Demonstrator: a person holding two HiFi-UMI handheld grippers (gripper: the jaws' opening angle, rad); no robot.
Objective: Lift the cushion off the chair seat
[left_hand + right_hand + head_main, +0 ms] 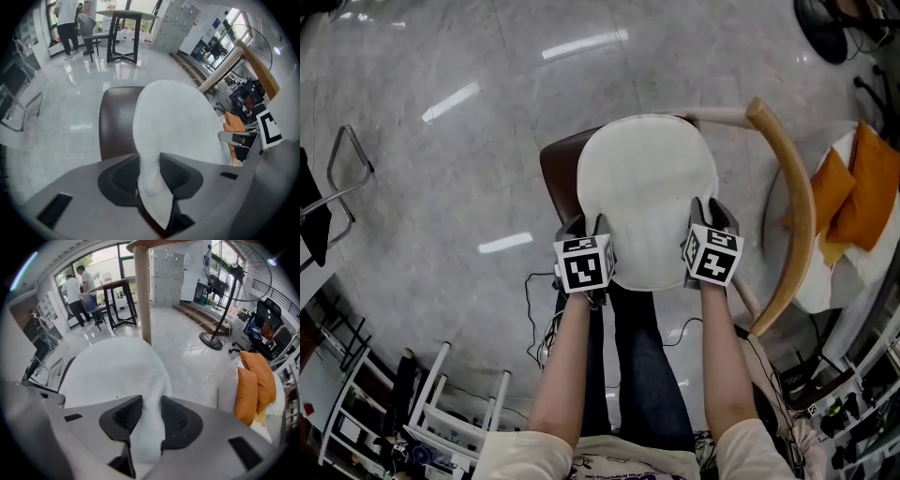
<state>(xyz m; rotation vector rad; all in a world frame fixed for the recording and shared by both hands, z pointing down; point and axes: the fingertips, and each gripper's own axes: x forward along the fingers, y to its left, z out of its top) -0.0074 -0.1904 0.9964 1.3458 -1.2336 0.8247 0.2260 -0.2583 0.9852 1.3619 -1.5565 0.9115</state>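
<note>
We held the cushion (645,192) with both grippers.
Our left gripper (149,173) and right gripper (151,420) each pinched its near edge, and it covered the chair seat (555,173) except the seat's left edge.

The person is wearing dark jeans (642,375) and pale short sleeves (530,452); the left claw (149,174) and right claw (150,416) are showing grey shells and black-and-white marker cubes (583,264).

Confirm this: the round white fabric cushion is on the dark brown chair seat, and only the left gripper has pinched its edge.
Wrong: both grippers pinch it. The right gripper view shows the right gripper shut on the edge of the round white fabric cushion too. The rest holds: left gripper pinching, dark brown chair seat beneath.
</note>
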